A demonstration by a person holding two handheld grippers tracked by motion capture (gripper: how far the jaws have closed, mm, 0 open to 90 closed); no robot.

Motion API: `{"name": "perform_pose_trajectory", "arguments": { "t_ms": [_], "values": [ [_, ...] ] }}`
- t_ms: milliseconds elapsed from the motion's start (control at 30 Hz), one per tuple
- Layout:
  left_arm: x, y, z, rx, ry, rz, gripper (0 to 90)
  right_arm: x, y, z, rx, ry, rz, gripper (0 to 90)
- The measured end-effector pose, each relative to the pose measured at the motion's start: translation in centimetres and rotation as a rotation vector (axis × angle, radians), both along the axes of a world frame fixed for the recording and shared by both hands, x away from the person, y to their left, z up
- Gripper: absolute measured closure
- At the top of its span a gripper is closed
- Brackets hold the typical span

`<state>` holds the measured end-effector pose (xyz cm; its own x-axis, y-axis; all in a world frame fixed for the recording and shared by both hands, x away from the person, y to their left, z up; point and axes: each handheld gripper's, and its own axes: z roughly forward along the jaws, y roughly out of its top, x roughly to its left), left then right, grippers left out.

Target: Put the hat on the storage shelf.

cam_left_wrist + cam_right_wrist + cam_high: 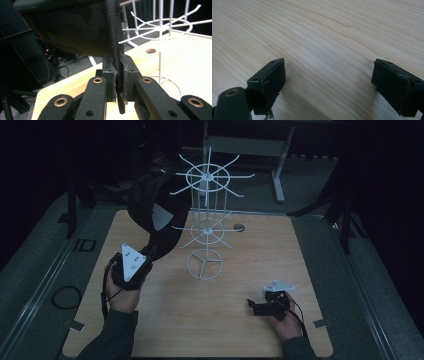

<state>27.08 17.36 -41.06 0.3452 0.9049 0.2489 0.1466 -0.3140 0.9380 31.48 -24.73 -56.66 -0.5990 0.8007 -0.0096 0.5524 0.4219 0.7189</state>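
A dark cap (150,210) is held up by its strap in the clamped left tongs (119,85), beside the white rack (206,220). It likely must be hung on a hook next. The right tongs (329,87) are spread apart over the counter (225,320)

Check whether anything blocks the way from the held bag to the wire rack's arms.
Nothing visible does. The left gripper is shut on the bag's strap, and the bag already hangs beside the rack, partly overlapping its left arms in the high view.
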Motion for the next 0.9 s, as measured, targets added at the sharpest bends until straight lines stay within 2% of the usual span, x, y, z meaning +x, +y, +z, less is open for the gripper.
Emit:
{"name": "perform_pose_trajectory", "arguments": {
  "t_ms": [167, 300, 333, 367, 500, 900],
  "values": [
    [0.02, -0.2, -0.1, 0.003, 0.01, -0.022, 80.6, 0.0, 0.0, 0.0, 0.0, -0.001, 0.0, 11.9],
    [-0.01, -0.3, -0.14, 0.004, 0.015, -0.039, 75.2, 0.01, 0.0, 0.0, 0.0, 0.0, 0.0, 11.8],
    [-0.03, -0.28, -0.14, -0.002, 0.018, -0.047, 75.2, 0.01, 0.0, 0.0, 0.0, 0.0, 0.0, 11.8],
    [-0.07, -0.2, -0.15, -0.016, 0.024, -0.055, 70.7, 0.0, 0.0, 0.0, 0.0, 0.0, 0.0, 11.9],
    [0.09, 0.01, -0.33, -0.046, 0.041, -0.073, 63.0, 0.0, 0.0, 0.0, 0.0, -0.001, 0.0, 11.8],
    [0.28, 0.56, -0.47, -0.14, 0.09, -0.095, 50.6, 0.0, 0.0, 0.01, -0.001, 0.0, 0.0, 11.9]
  ]
}}
